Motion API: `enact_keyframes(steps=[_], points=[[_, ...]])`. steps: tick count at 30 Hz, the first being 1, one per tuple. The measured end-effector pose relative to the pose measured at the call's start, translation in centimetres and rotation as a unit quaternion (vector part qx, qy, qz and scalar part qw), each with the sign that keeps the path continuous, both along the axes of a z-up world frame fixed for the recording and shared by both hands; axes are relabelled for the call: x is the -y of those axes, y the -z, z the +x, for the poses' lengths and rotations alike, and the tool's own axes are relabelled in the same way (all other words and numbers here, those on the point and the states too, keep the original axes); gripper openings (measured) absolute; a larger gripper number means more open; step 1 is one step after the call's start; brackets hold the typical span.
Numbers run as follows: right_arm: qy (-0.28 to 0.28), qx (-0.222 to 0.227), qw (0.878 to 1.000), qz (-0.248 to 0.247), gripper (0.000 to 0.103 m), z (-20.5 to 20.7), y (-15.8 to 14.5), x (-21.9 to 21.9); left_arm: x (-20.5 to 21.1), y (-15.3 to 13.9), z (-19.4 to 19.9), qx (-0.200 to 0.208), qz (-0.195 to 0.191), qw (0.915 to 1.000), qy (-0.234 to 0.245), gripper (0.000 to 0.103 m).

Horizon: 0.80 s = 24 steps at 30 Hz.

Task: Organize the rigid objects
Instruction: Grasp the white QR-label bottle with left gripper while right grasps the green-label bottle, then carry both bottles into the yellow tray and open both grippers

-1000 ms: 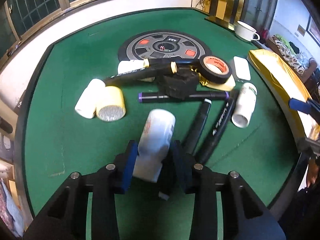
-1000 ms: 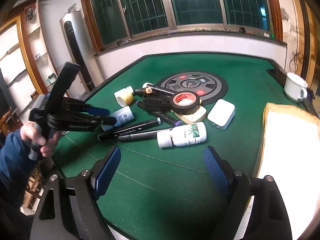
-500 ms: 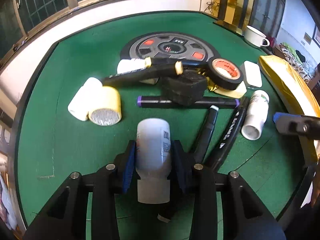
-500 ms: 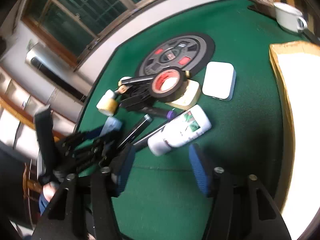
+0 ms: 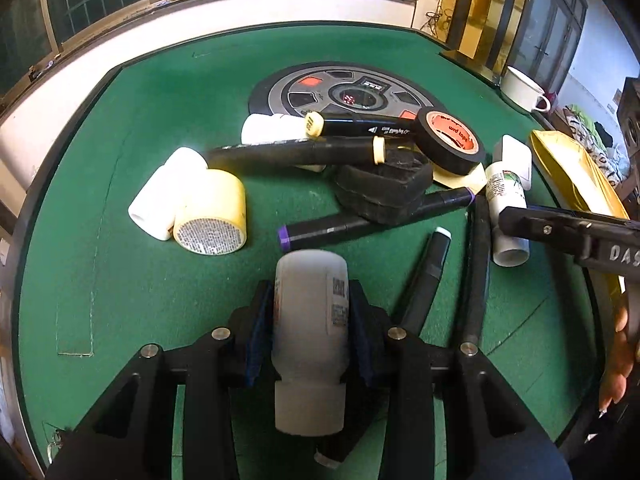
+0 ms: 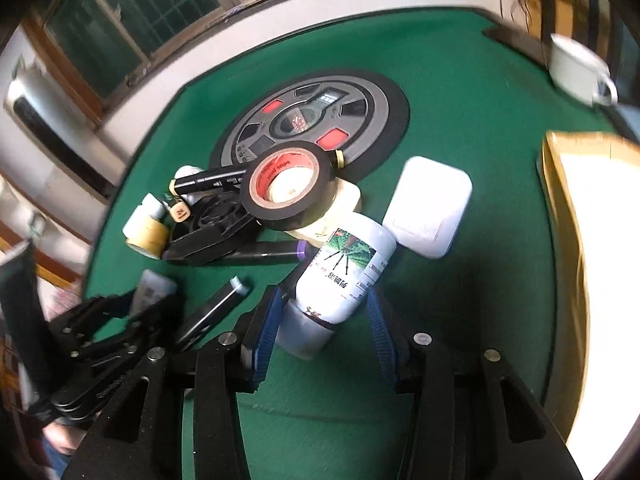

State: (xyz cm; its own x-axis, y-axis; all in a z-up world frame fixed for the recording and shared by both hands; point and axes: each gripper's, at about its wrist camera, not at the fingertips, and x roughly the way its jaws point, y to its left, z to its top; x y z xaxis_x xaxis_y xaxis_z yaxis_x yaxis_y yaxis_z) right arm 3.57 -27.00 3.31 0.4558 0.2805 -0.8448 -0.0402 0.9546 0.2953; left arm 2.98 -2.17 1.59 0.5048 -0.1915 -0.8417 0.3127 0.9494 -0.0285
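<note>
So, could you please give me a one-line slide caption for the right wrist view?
Right gripper closing around a lying white bottle on the green table, beside black tape and markers.

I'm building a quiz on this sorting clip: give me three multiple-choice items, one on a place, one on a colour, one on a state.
1. Where does the black tape roll lie?
A. on the cream block
B. inside the white mug
C. on the white case

2. What colour are the end caps of the marker under the black foam piece?
A. red
B. purple
C. yellow

3. What is the left gripper doing?
A. hanging empty
B. gripping a marker
C. gripping a white bottle

Answers: 1 A, the roll leans on the block; 2 B, both visible ends are purple; 3 C, both fingers press the bottle's sides.
</note>
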Motion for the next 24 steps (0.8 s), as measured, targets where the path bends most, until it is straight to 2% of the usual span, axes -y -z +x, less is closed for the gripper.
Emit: enact_keyframes(steps=[2,6,8,13,15,19,24], points=[[-0.008,0.006,1.000,-0.025,0.042,0.3,0.2,-0.4,0.2,0.0,0.2,0.006,0.005,1.0000,-0.003,0.034],[-0.024,0.012,0.999,-0.033,0.042,0.6,0.5,-0.7,0.2,0.0,0.0,0.011,0.005,0.9999,-0.007,0.033],[-0.033,0.018,0.999,-0.023,0.036,-0.1,0.3,-0.2,-0.1,0.0,-0.4,0.011,0.000,0.9999,-0.011,0.032],[-0.054,0.055,0.997,-0.019,0.032,-2.5,-1.3,0.0,-1.1,-0.4,-1.7,0.006,-0.027,0.9994,-0.023,0.032],[-0.064,0.054,0.996,-0.008,0.032,-3.1,-1.6,0.0,-1.5,-0.6,-2.2,0.003,-0.034,0.9990,-0.027,0.032],[-0.086,0.046,0.995,-0.024,0.032,-3.8,-1.2,-0.8,-1.2,-0.6,-2.7,0.006,-0.018,0.9993,-0.033,0.032],[-0.088,0.029,0.995,-0.039,0.032,-3.0,0.0,-1.2,-0.8,0.0,-2.6,0.007,0.001,0.9994,-0.035,0.032]])
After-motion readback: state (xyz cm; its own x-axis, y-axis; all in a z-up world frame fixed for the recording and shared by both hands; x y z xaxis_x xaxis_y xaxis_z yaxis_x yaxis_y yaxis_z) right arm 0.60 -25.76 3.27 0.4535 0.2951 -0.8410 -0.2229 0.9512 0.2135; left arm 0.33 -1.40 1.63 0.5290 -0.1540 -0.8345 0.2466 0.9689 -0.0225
